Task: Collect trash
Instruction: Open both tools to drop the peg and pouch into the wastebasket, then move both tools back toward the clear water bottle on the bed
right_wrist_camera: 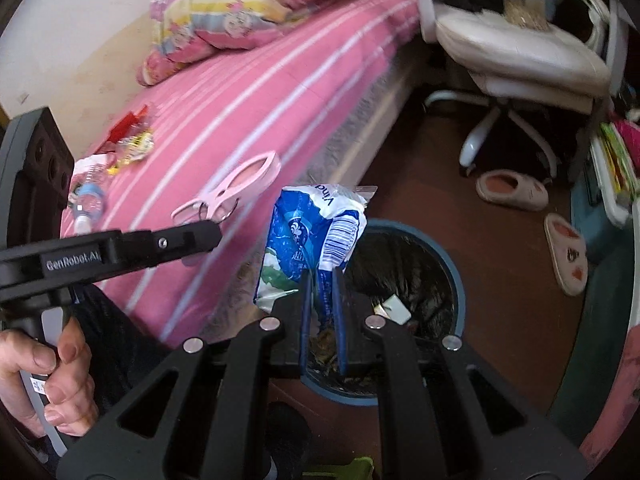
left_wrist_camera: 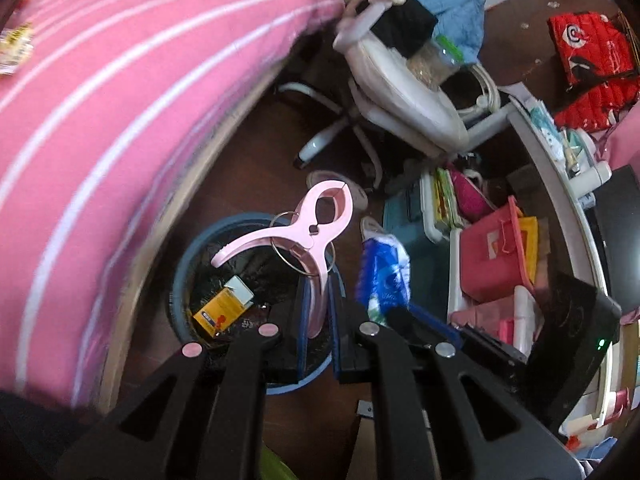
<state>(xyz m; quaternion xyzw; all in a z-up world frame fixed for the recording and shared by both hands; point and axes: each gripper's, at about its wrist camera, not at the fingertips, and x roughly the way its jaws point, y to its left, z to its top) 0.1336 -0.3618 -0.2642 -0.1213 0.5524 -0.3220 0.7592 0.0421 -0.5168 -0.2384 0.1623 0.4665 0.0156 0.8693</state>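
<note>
My left gripper [left_wrist_camera: 318,312] is shut on a big pink plastic clip [left_wrist_camera: 308,232] with a metal ring, held over the blue-rimmed trash bin [left_wrist_camera: 180,276]. The bin has a black liner and holds an orange and white box [left_wrist_camera: 224,308]. My right gripper [right_wrist_camera: 322,284] is shut on a crumpled blue and white plastic wrapper [right_wrist_camera: 308,236], held above the near rim of the bin [right_wrist_camera: 460,280]. The wrapper also shows in the left wrist view [left_wrist_camera: 384,268]. The left gripper with the clip [right_wrist_camera: 232,188] shows at the left of the right wrist view.
A pink striped bed [right_wrist_camera: 248,112] lies left of the bin, with snack wrappers [right_wrist_camera: 128,140] and a plastic bottle [right_wrist_camera: 86,196] on it. A white swivel chair [right_wrist_camera: 520,60] stands beyond. Two slippers [right_wrist_camera: 512,190] lie on the brown floor. Boxes and bags [left_wrist_camera: 492,260] crowd the right.
</note>
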